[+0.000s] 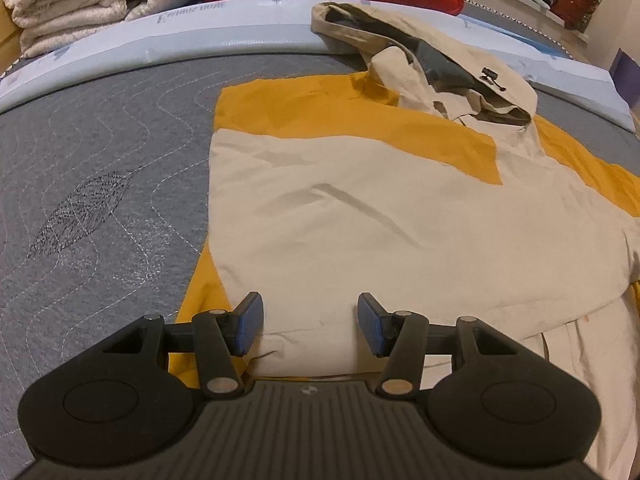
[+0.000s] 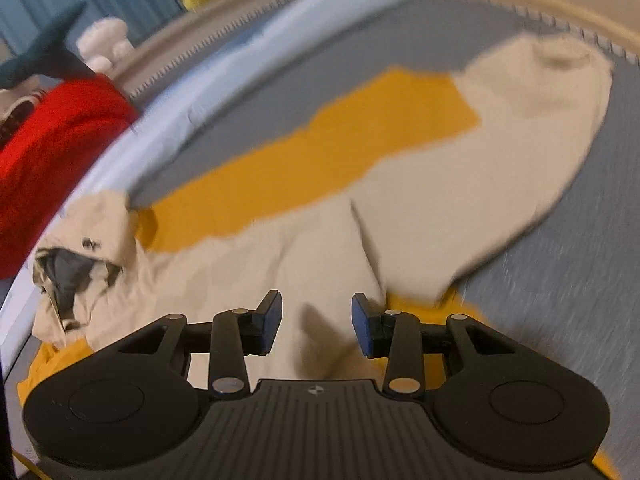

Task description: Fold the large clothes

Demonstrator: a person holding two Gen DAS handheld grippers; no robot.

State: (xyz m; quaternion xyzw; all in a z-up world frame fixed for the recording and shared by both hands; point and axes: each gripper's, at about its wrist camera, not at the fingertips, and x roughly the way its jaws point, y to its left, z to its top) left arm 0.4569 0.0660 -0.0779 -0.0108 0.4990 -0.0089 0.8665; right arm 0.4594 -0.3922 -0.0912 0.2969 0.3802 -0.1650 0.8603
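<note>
Jacket (image 1: 360, 208) flat, hood (image 1: 440, 60) twd far mattress edge

Left gripper (image 1: 310, 324): pitched steeply downward, blue pads (image 1: 250, 322) parted, nothing pinched between them. Right gripper (image 2: 316, 326): also angled downward, jaws apart with a clear gap, pads (image 2: 362, 330) pressing on nothing. Right wrist view is motion-blurred; left view sharp.
</note>
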